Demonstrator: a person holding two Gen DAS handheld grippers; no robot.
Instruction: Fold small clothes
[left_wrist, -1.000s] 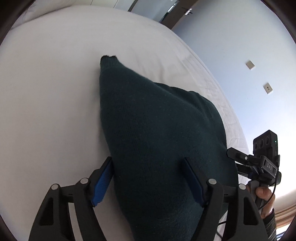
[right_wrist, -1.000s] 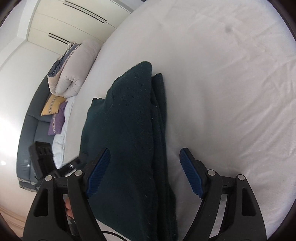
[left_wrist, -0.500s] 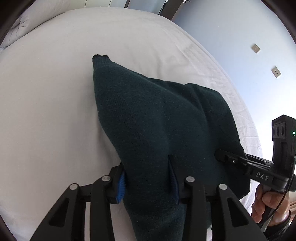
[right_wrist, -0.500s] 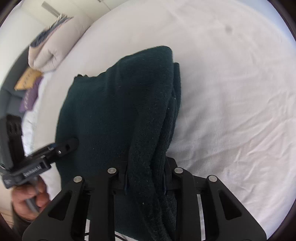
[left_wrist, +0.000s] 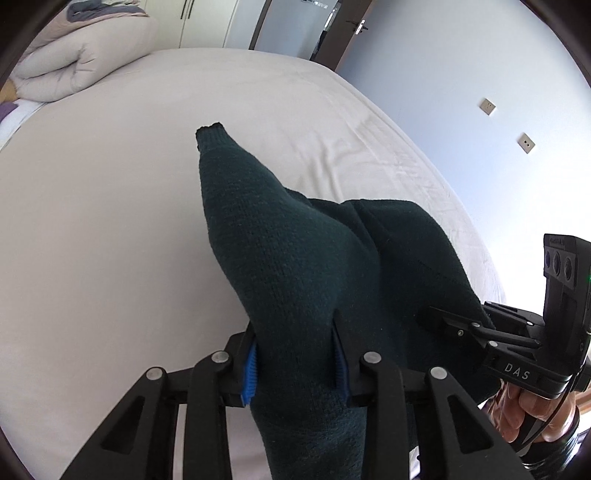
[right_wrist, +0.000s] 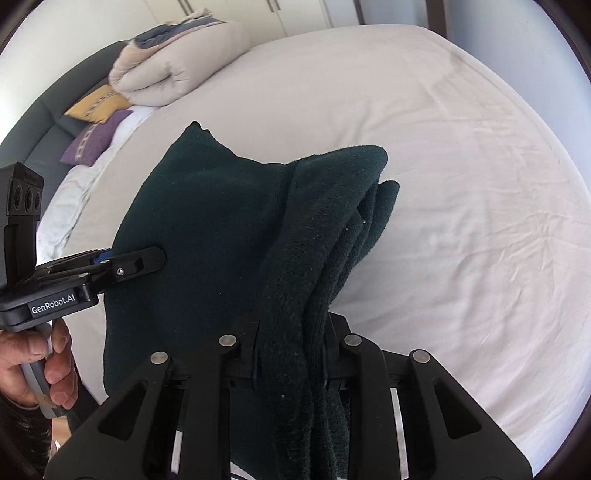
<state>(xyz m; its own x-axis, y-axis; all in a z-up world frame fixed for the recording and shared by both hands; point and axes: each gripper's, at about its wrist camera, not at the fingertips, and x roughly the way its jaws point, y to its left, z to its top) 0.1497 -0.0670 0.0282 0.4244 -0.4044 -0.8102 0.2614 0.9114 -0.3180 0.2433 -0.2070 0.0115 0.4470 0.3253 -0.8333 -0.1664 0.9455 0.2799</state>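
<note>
The wide white-sheeted bed (left_wrist: 110, 240) carries the far part of the dark green knitted garment (left_wrist: 295, 266), its near edge lifted clear; it looks soft, limp and fairly light, likely to sag between grips, so the edge corners seem the best hold. The left gripper (left_wrist: 295, 363) is closing on one bunched corner, its blue pads (left_wrist: 251, 369) pressing the knit; the right gripper (right_wrist: 290, 363) pinches the thick layered edge.

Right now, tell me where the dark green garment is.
The dark green garment hangs over the white bed, clamped between left gripper and right gripper.
</note>
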